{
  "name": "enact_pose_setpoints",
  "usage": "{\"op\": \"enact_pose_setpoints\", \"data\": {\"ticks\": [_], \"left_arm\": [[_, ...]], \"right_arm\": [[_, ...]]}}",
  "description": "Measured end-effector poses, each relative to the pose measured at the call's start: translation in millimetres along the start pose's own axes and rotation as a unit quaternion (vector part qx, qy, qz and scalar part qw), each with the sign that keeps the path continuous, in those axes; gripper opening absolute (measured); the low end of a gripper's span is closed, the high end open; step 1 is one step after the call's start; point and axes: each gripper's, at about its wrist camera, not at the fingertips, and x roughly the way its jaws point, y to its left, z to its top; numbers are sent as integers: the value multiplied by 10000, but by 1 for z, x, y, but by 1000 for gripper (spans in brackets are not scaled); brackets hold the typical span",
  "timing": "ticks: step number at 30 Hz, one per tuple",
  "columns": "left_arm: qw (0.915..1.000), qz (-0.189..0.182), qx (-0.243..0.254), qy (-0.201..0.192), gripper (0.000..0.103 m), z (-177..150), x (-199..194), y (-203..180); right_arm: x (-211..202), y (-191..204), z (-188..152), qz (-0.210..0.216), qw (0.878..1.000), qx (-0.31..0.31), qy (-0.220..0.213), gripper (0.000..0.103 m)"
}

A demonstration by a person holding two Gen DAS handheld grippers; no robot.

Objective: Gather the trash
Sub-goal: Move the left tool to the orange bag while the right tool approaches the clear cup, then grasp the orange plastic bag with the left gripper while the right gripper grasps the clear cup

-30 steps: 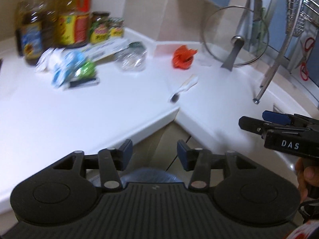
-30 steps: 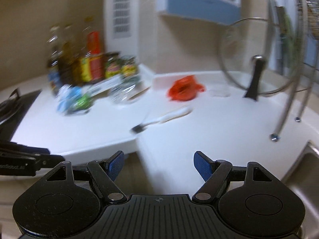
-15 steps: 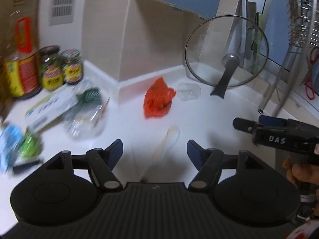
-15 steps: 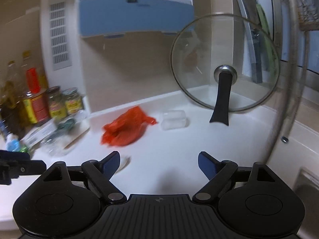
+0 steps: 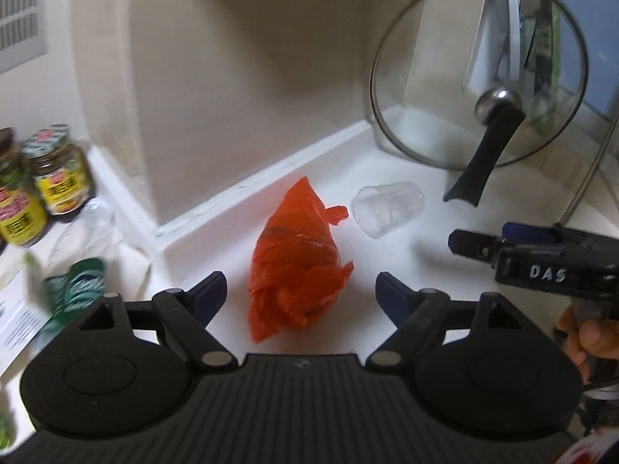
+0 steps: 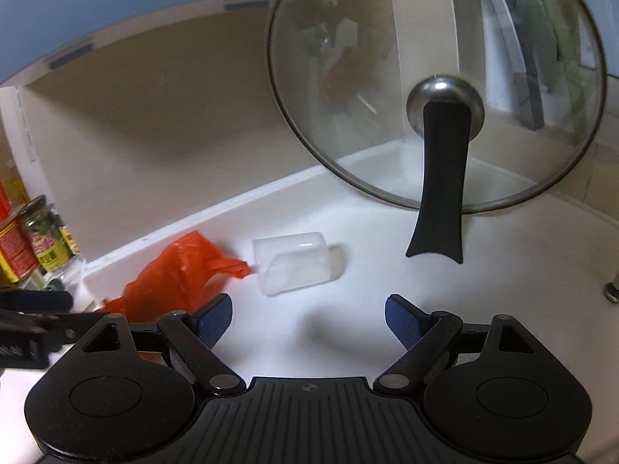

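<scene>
Two bits of rubbish sit on the white countertop (image 5: 406,255) right now: a crumpled orange plastic bag (image 5: 298,259) and, just beside its knotted tip, a clear plastic cup (image 5: 389,208) tipped on its side with its mouth toward the bag. In the right wrist view the bag's tie looks to brush the cup's rim, though I can't tell whether they touch. Both lie near the foot of the beige wall, along the raised white edge.

Left gripper (image 5: 300,294) hangs over the bag, its blue-padded jaws spread and just been opening further; the bag's near end shows in the gap, the pads not on it. Right gripper (image 6: 309,319) is aimed at the counter just this side of the cup, jaws wide, holding nothing; from the left camera it shows at the right edge, a person's fingers (image 5: 592,338) under it.

Behind the cup a round glass pot lid (image 6: 437,81) with a black handle stands propped on edge. Off to the left, labelled jars (image 5: 58,170) and a green wrapper (image 5: 77,290), blurred.
</scene>
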Motion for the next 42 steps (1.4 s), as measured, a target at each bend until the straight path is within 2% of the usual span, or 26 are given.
{"op": "enact_pose_setpoints", "data": {"ticks": [7,9,11,15,18,30,42], "left_arm": [[9992,223,267,212,79,10,43,-7],[9990,235,275,265,69,12,49,-6],[9988,259,289,312,66,13,54,-6],[9984,313,373,274,51,14,55,-7],[9986,309,357,242,47,15,51,-7],[9993,331,167,-97,45,9,7,-5],[9992,275,25,-278,45,7,-25,-6]], "right_arm": [[31,-9,9,132,9998,138,99,86],[39,-10,11,173,9996,152,140,86],[46,-10,14,212,9995,159,192,86],[55,-9,16,275,9993,124,232,86],[60,-11,17,310,9991,129,243,87],[78,-12,20,391,9990,77,224,91],[100,-2,19,516,9981,-261,213,88]]}}
